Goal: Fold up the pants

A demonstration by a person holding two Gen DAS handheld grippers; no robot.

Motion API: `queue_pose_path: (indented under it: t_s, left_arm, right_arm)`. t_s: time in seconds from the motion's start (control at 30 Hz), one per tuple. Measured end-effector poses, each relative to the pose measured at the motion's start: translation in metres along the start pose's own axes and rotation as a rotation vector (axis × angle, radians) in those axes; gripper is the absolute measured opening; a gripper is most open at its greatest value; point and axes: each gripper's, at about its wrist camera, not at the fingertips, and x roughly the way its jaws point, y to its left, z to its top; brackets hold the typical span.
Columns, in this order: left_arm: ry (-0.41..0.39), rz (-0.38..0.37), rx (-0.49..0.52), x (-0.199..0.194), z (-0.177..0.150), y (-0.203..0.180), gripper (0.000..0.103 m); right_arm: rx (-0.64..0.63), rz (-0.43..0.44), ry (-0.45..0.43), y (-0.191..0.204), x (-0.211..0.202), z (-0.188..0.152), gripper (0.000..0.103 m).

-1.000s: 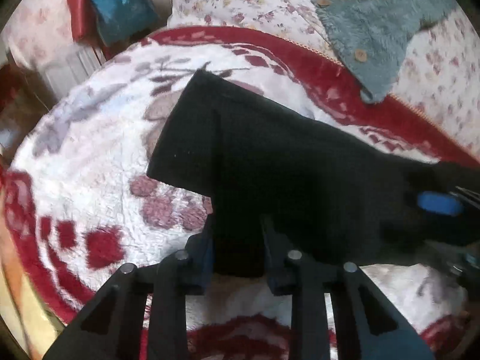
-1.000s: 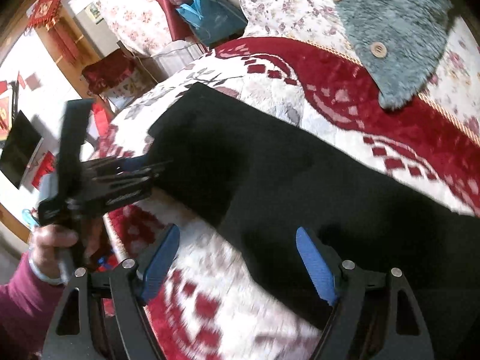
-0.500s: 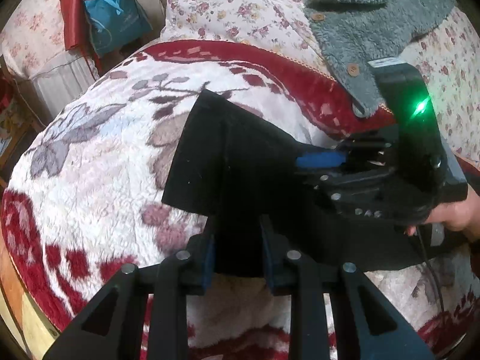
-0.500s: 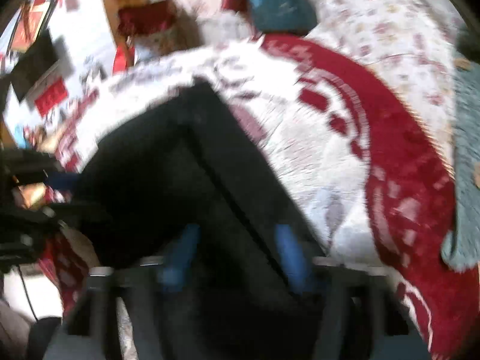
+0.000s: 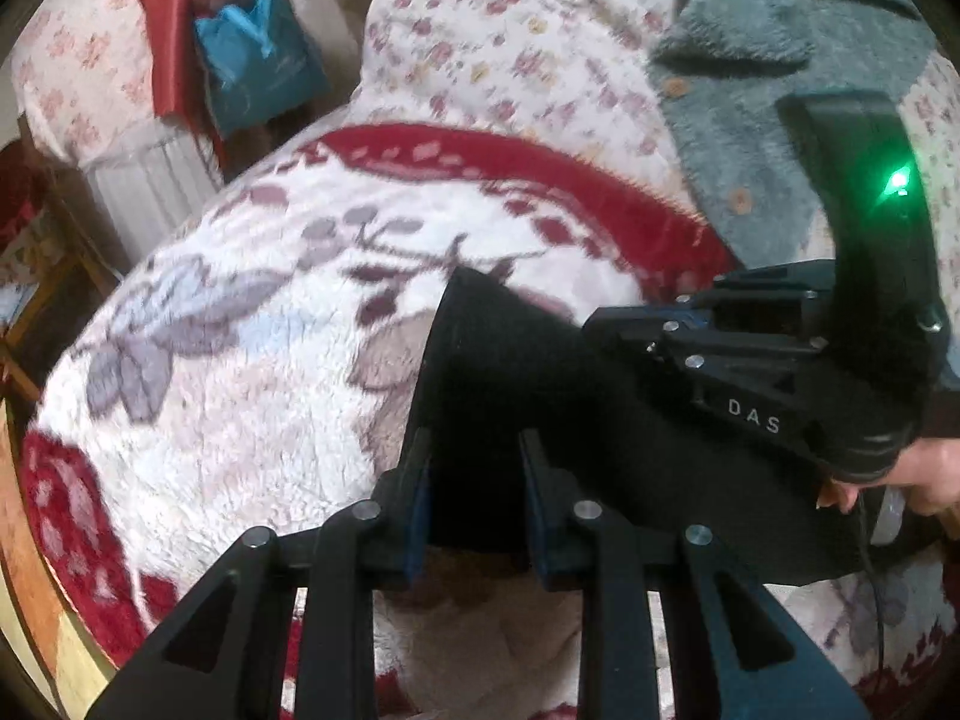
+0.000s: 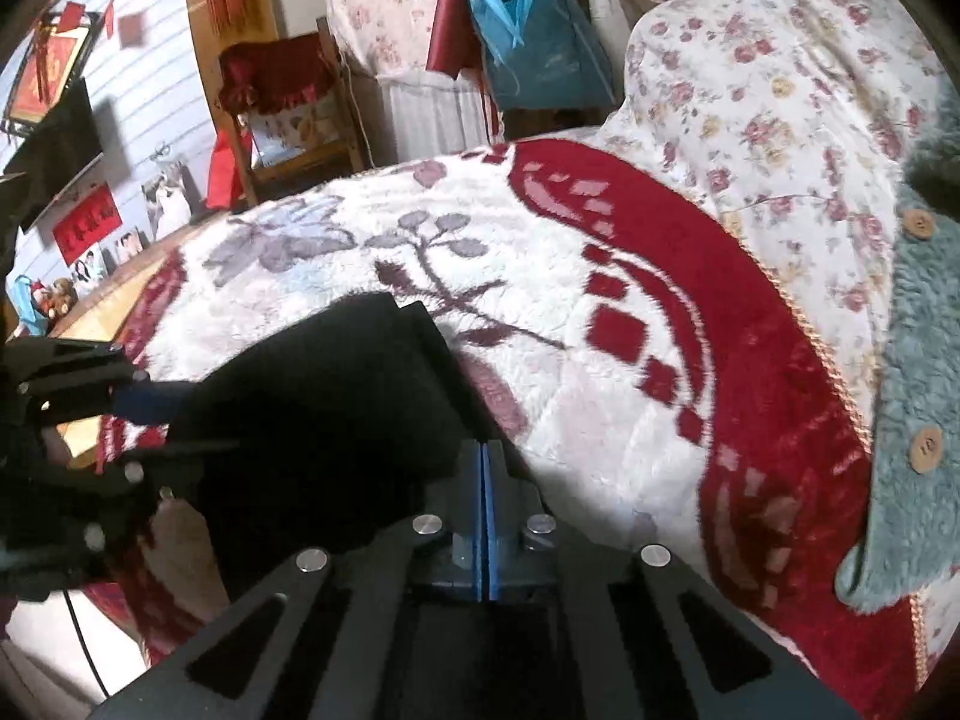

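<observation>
Firstly, in the left wrist view, the left gripper clamped a fold of the black pants, which lay on the red-and-white blanket. The right gripper met the cloth from the right. In the right wrist view, the right gripper had its blue pads pressed together, pinching the pants edge. A teal fleece garment lay well apart.

**Bed with a plush blanket**

The bed carries a fleecy white-and-red blanket — the black pants lie on it. Beyond its red border spreads a floral quilt, bearing a fuzzy teal garment with wooden buttons.
</observation>
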Motion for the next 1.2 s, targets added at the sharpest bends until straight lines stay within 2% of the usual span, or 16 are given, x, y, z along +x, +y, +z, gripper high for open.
queue_pose_path:
  t_s: [0.13,0.17,0.27,0.33,0.53,0.67,0.77,0.87,1.07,1.2]
  left_arm:
    - [-0.017,0.006,0.0,0.002,-0.005,0.0,0.031]
    - [-0.02,0.016,0.001,0.001,-0.005,-0.002,0.04]
    - [-0.029,0.085,0.006,0.0,-0.007,-0.008,0.099]
    - [-0.054,0.108,-0.006,-0.006,-0.012,-0.012,0.099]
    - [-0.046,0.121,-0.034,-0.013,-0.022,-0.015,0.099]
    - [-0.04,0.117,-0.046,-0.018,-0.03,-0.016,0.099]
    - [-0.041,0.115,-0.048,-0.022,-0.033,-0.016,0.099]
    - [-0.041,0.116,-0.052,-0.026,-0.035,-0.015,0.099]
    - [-0.037,0.086,-0.097,-0.033,-0.037,-0.007,0.099]
    - [-0.038,0.077,-0.101,-0.037,-0.039,-0.008,0.099]
  right_arm:
    - [0.049,-0.008,-0.027,-0.003,-0.007,-0.011,0.003]
    - [0.053,-0.01,-0.023,-0.005,-0.011,-0.014,0.004]
    - [0.058,-0.049,-0.006,-0.007,-0.023,-0.028,0.004]
    - [0.081,-0.049,-0.006,-0.009,-0.03,-0.038,0.004]
    - [0.181,-0.058,0.004,-0.011,-0.049,-0.067,0.005]
    - [0.252,-0.02,-0.014,-0.014,-0.062,-0.083,0.005]
    - [0.259,0.056,-0.064,-0.012,-0.075,-0.091,0.005]
    - [0.254,0.054,-0.081,-0.005,-0.084,-0.095,0.006]
    - [0.28,0.149,-0.093,0.0,-0.1,-0.102,0.006]
    - [0.248,0.129,-0.218,0.007,-0.121,-0.106,0.006]
